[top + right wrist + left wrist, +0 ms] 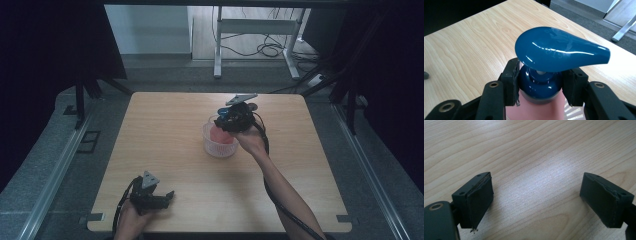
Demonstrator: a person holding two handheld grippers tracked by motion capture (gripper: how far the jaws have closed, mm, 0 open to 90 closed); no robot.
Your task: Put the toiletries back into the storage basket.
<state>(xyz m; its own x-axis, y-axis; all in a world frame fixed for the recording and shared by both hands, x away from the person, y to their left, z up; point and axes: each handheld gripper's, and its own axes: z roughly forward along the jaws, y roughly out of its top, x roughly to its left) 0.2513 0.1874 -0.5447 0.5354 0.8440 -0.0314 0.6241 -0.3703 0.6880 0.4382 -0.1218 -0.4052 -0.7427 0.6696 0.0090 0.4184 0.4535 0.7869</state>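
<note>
**Right claw pinches pump bottle over white basket; left claw spread and idle**

Pink pump bottle [541,105] with a blue pump head [556,50] sits in the right claw [541,83], pinched at the blue collar just under the head; both pads press on the collar, one each side. Spout of the head points toward 3 o'clock in the right gripper view. Pink body drops out of frame at the bottom, so its base is hidden there.

In the high view the bottle [220,134] stands inside or just over a white slotted basket [219,148], slightly right of the worktop centre; cannot tell whether the bottle's base touches the basket floor. The right claw [231,120] is at the basket's 1 o'clock rim, with the hand and forearm coming in from 5 o'clock and a cable trailing along the arm.

Left claw [536,197] is spread wide, nothing between the jaws, only bare wood grain under them. In the high view it [167,196] lies low near the front edge of the worktop [165,130] at about 7 o'clock from the basket, well apart from it, held in the left hand [131,218].

Light wood worktop, grey floor around it, white table legs and cables at 12 o'clock beyond the far edge.
</note>
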